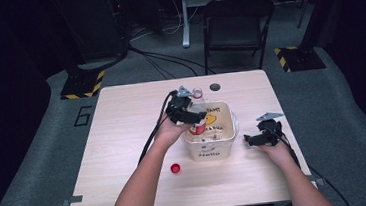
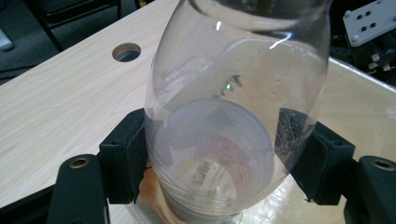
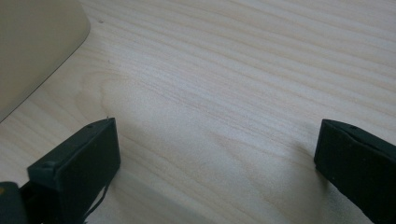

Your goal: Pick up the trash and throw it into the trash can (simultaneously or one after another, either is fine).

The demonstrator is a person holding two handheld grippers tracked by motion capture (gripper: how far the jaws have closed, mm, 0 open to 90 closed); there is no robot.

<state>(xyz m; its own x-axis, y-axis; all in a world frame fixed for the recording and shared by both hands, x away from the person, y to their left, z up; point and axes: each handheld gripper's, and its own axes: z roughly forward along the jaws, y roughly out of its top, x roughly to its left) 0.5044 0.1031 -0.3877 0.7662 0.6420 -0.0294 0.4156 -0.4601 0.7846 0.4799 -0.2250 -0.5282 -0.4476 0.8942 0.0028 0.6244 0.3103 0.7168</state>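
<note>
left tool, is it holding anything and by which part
The left tool grips the clear bottle by its body, over the tub; the right tool holds nothing.

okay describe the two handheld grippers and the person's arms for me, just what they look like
Both the left gripper and the right gripper are black, blocky tools with two flat black jaws whose arms carry brass-coloured screw holes. Each has a grey three-cornered plate on top and trails a black cable. The person's forearms are bare, with no sleeves or gloves visible.

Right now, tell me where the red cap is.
In the high view the red cap lies on the table, near its front edge, left-front of the bin.
</note>
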